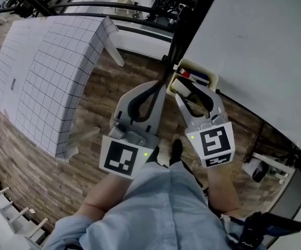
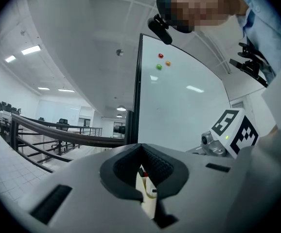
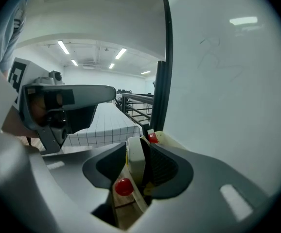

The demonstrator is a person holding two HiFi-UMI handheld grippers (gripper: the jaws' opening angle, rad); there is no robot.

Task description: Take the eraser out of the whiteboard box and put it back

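Eraser is standing in the whiteboard box, which is sitting at the edge of the whiteboard. My right gripper is straddling the eraser with jaws spread and pads not pressing. I am therefore judging that lift-out and return are both left to do.

My left gripper is hanging just beside the box, jaws clenched on nothing.

One red cap is lying below my right jaws and a second red cap beyond them, and both are crowding the grasp. The dark post is standing near. The grid-clothed surface and railing are well apart.
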